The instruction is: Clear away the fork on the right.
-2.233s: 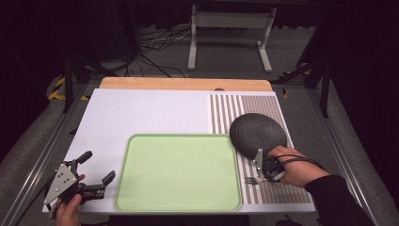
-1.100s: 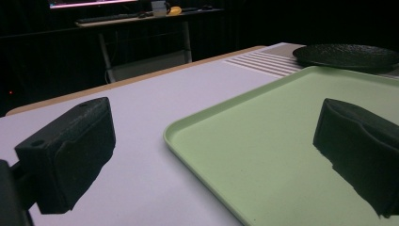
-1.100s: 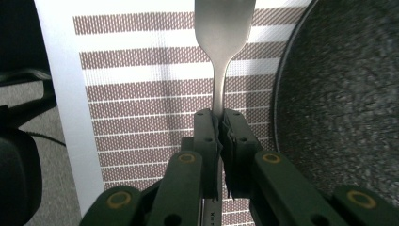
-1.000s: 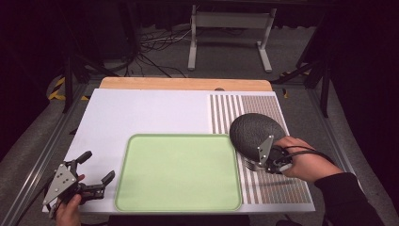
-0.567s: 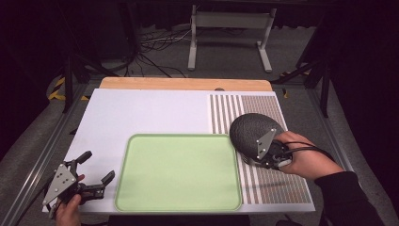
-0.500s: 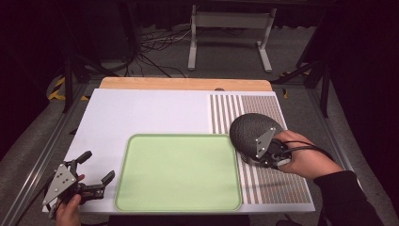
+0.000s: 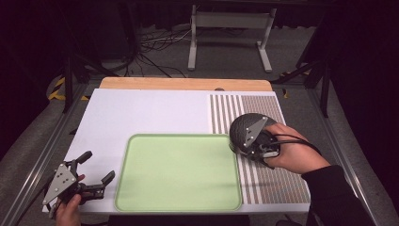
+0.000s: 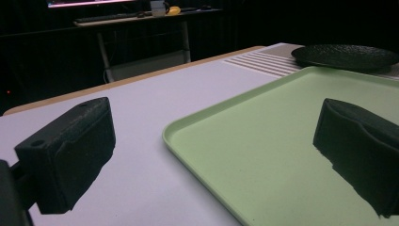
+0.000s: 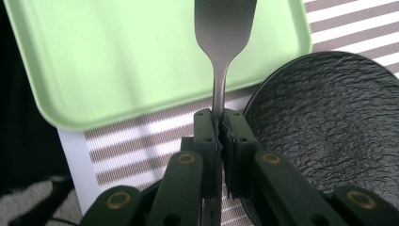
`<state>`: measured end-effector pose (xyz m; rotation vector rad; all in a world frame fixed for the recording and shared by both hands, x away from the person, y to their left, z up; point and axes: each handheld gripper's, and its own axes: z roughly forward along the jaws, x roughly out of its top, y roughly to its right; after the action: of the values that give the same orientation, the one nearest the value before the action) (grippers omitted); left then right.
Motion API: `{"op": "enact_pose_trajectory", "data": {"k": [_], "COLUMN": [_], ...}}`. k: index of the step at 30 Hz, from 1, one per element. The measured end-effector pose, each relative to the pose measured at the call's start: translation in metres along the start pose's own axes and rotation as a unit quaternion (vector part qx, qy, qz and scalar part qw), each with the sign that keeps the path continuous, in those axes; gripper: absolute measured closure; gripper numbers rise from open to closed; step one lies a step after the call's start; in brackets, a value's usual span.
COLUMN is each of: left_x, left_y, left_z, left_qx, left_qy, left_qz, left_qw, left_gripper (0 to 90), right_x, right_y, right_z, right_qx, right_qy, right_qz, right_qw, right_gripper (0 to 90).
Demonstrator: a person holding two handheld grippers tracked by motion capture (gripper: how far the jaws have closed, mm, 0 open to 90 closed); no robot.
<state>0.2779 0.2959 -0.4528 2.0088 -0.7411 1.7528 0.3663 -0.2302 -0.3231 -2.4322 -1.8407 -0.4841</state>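
Clamping fork [image 9: 221, 70], right tongs [image 9: 221, 123]; left tongs [image 8: 211, 150] wide beside tray [image 8: 263, 155].

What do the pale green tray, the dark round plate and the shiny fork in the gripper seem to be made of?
The pale green rectangular tray looks like matte plastic: even colour, soft rounded rim, no glare. The dark round plate has a rough, pebbled black surface, perhaps stoneware or textured plastic; I cannot tell which. The grey fork looks like polished metal, probably steel, with a smooth sheen on its neck.
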Motion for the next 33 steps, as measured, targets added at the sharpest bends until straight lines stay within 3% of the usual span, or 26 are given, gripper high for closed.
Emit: {"op": "enact_pose_trajectory", "data": {"k": [7, 9, 17, 19, 23, 24, 25, 28, 33], "left_x": [0.0, 0.0, 0.0, 0.0, 0.0, 0.0, 0.0, 0.0, 0.0], "left_y": [0.0, 0.0, 0.0, 0.0, 0.0, 0.0, 0.0, 0.0, 0.0], "left_z": [0.001, 0.0, 0.001, 0.001, 0.001, 0.001, 0.001, 0.001, 0.001], "left_qx": [0.0, 0.001, 0.001, 0.001, 0.001, 0.001, 0.002, 0.003, 0.003], "left_qy": [0.0, -0.001, -0.006, -0.006, -0.005, -0.005, -0.006, -0.002, -0.002], "left_qz": [-0.001, 0.0, 0.0, -0.001, 0.0, 0.0, 0.001, 0.0, -0.001], "left_qw": [1.0, 1.0, 1.0, 1.0, 1.0, 1.0, 1.0, 1.0, 1.0], "left_gripper": [0.3, 0.3, 0.4, 0.4, 0.4, 0.4, 0.4, 0.4, 0.4], "right_x": [0.014, 0.021, 0.031, 0.035, 0.039, 0.041, 0.041, 0.046, 0.052], "right_y": [-0.002, -0.003, -0.006, -0.008, -0.01, -0.011, -0.011, -0.012, -0.014], "right_z": [0.0, 0.0, 0.001, 0.001, 0.003, 0.004, 0.004, 0.004, 0.004], "right_qx": [-0.004, -0.001, -0.007, -0.003, -0.009, -0.007, -0.007, -0.014, -0.019], "right_qy": [0.009, 0.015, 0.025, 0.037, 0.035, 0.038, 0.038, 0.053, 0.065], "right_qz": [0.036, 0.066, 0.104, 0.131, 0.148, 0.167, 0.167, 0.193, 0.214], "right_qw": [0.9993, 0.9977, 0.9942, 0.9907, 0.9883, 0.9852, 0.9852, 0.9797, 0.9745], "right_gripper": [85.0, 85.0, 85.0, 85.0, 85.0, 85.0, 85.0, 85.0, 85.0]}}
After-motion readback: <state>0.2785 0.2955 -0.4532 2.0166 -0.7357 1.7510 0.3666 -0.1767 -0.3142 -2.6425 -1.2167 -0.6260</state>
